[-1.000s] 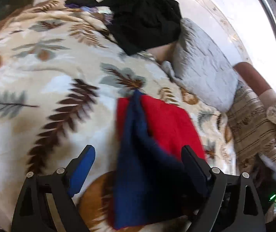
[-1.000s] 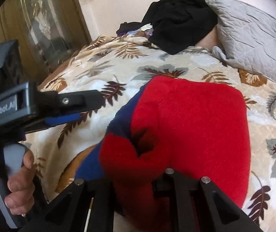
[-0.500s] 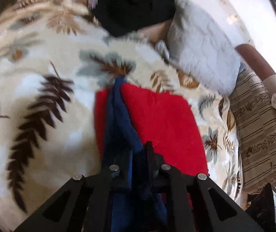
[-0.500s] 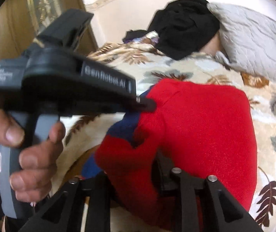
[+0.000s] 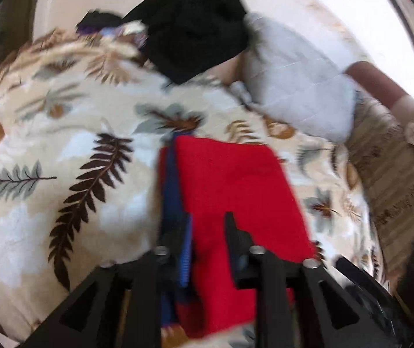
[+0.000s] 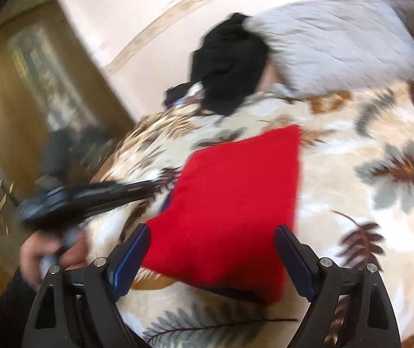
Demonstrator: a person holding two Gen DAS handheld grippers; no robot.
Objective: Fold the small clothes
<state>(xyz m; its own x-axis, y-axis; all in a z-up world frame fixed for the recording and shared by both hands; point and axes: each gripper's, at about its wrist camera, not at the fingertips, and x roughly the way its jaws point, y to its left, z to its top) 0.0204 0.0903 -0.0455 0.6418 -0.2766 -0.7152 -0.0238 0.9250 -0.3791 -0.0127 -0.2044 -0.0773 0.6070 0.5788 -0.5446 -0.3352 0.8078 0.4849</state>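
Observation:
A small red garment with a navy blue layer along its left edge lies folded flat on the leaf-print bedspread. My left gripper hovers over its near edge. Its jaws are opening, with red cloth between the fingers and the pads not pressing on it. In the right wrist view the same red garment lies below my right gripper. That gripper's jaws are opening wide and are clear of the cloth. The left gripper reaches in from the left, blurred, held by a hand.
A heap of black clothes sits at the head of the bed beside a grey quilted pillow. A striped cushion lies at the right edge. A wooden door stands to the left of the bed.
The left gripper closed on the blue edge, then parted again and lifted a little. The right gripper let go of the bunched red fold, drew back and spread wide. The garment now lies flat.

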